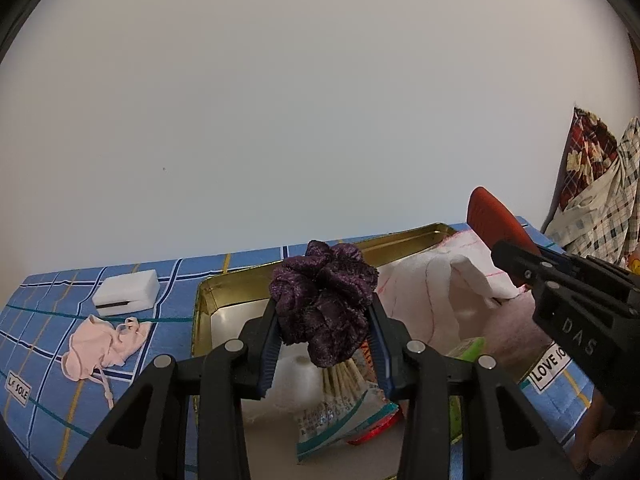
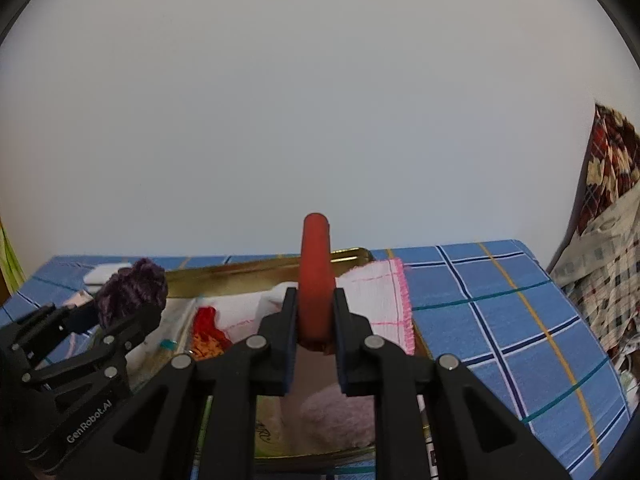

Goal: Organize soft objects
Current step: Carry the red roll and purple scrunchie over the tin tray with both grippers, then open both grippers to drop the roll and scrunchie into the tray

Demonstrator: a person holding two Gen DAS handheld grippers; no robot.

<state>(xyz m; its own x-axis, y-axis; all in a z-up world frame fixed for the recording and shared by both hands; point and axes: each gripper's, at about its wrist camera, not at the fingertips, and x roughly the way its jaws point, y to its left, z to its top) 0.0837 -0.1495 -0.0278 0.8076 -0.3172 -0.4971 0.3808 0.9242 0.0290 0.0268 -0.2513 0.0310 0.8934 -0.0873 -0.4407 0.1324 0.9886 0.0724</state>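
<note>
Left gripper [image 1: 324, 336] pinches the purple scrunchie [image 1: 324, 300]; right gripper [image 2: 315, 320] clamps a red pad [image 2: 315, 276] (possibly silicone). Lower both gently into the gold tin [image 1: 240, 276].

Layout. A tin tray [image 1: 208, 292] sits on the tablecloth [image 1: 48, 300], with the wall behind. Left of the tray, on the cloth: a foam block [image 1: 127, 291] toward the wall and a crumpled fabric piece [image 1: 105, 345] nearer the camera. In the tray: a packet of sticks [image 1: 340, 396] at the front, a folded cloth [image 2: 376, 300] at the back right, overlapping the rim. A scrunchie [image 1: 324, 304] is held above the tray's left part; a flat pad [image 2: 316, 276] is held above its right part.
</note>
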